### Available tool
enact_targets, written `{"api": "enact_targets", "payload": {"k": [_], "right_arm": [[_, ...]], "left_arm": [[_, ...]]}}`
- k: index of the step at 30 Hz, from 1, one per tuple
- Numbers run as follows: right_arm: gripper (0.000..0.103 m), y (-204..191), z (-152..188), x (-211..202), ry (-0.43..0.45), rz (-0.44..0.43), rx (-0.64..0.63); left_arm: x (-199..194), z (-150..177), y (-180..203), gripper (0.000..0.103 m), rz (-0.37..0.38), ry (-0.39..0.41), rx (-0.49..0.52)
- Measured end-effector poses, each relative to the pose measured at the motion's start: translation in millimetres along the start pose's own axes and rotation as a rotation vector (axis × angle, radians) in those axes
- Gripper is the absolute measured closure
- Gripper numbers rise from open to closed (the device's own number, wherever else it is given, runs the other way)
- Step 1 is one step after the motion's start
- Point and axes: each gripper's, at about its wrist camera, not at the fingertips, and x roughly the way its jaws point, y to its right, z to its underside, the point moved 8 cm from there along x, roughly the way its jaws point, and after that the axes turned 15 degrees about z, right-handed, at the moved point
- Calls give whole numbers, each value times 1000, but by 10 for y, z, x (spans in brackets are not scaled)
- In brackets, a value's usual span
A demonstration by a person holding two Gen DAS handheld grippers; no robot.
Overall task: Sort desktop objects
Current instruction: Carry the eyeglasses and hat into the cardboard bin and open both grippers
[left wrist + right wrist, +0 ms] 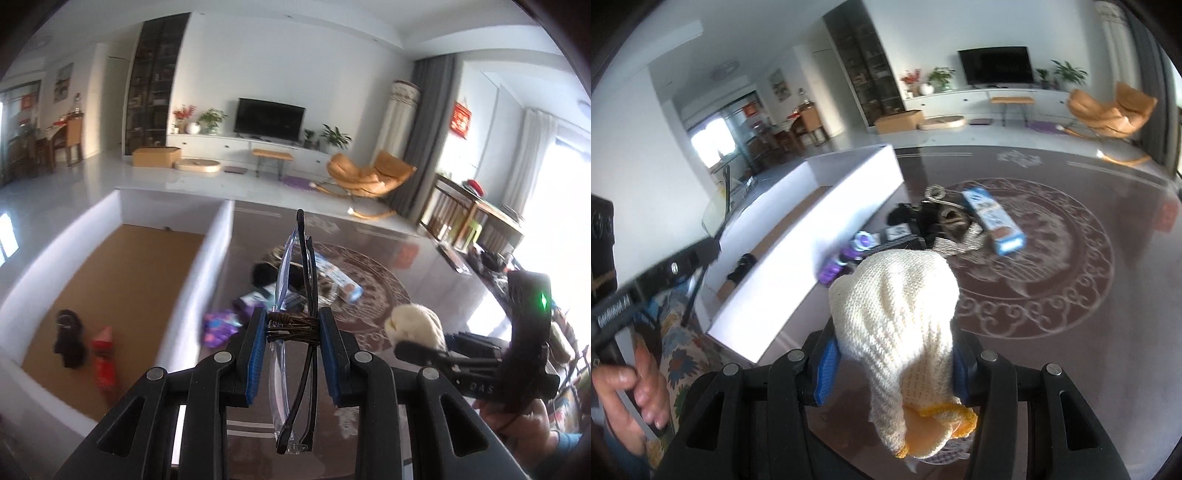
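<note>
The left gripper [293, 328] is clamped tight on a pair of folded eyeglasses with clear lenses and thin black arms [295, 280], its blue pads pressing a brown cord wound around the folded frame; the glasses stand nearly upright between the jaws, lifted clear of the dark glossy table with a pale circular scroll pattern [1052, 258]. The right gripper [894, 373] has its jaws partly apart and gripping a cream knitted glove with a yellow cuff [897, 325], which bulges above the pads and hangs below them, also off the table. To the left of both stands a white-walled open box with a brown cardboard floor [122, 273], set along the table's left edge; inside it lie a small black object [68, 343] and a red one [105, 362] (both too blurred to name, perhaps toys). Near the middle of the table, beside the box's right wall, sits a clutter of things: a blue and white carton [993, 221], purple packets [221, 325] and dark items. A hand [631, 387] holds the left gripper's handle.
</note>
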Motion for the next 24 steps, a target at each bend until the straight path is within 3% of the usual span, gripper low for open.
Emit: {"api": "enact_targets", "payload": {"k": [10,16,20,24], "right_arm": [[53,-263,28,-66,-13,-64,-53],[53,-621,-180,-86,19,-100,-102],[53,-1177,-561,-24,91,-159,-138],[53,-1973,-918,384,109,-209,-235]], "left_arm": [[-305,11,-534,75,-74,42,-78],[-468,32,-937,75,-136,31,-101],[-563,-62,-1383,75,-179,12,-145],[-509,-171,-1893,75,-258,-33,-184]]}}
